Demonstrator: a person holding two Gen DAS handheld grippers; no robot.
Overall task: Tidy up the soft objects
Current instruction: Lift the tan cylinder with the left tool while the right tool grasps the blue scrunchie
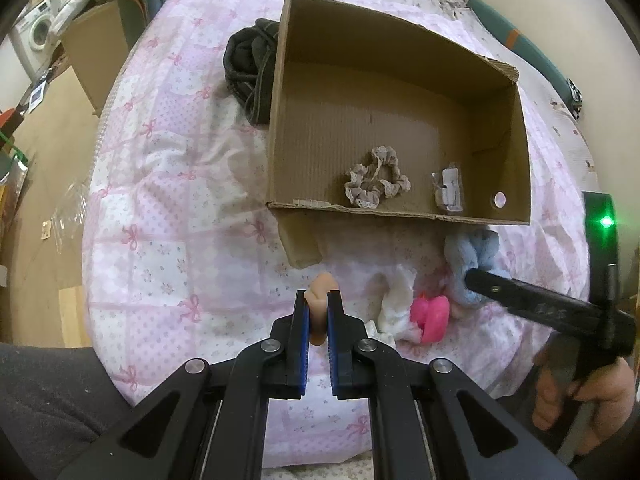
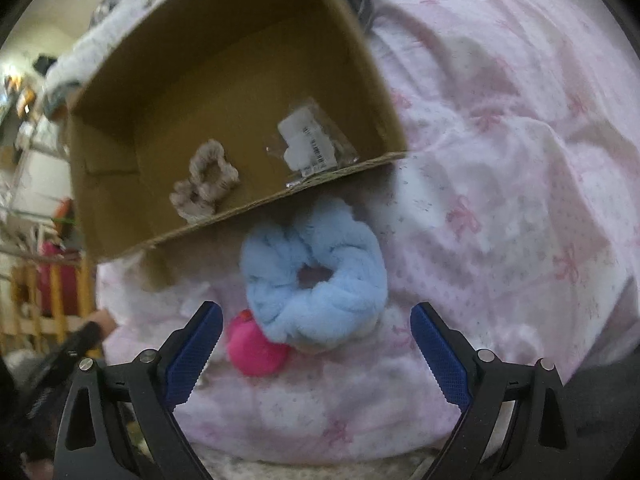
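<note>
A home bedroom: a bed (image 1: 168, 208) covered in a pink quilt printed with bows, clothes heaped at its far end, and a washing machine (image 1: 38, 30) off in the corner.

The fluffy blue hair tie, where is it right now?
The blue hair tie lies on the pink bedspread, just outside the near wall of the cardboard box. In the right wrist view, a pink toy touches its lower left edge.

Nothing legible anywhere; only a blurred barcode on the white label of the clear packet (image 2: 310, 142) in the cardboard box (image 2: 120, 216)
</note>
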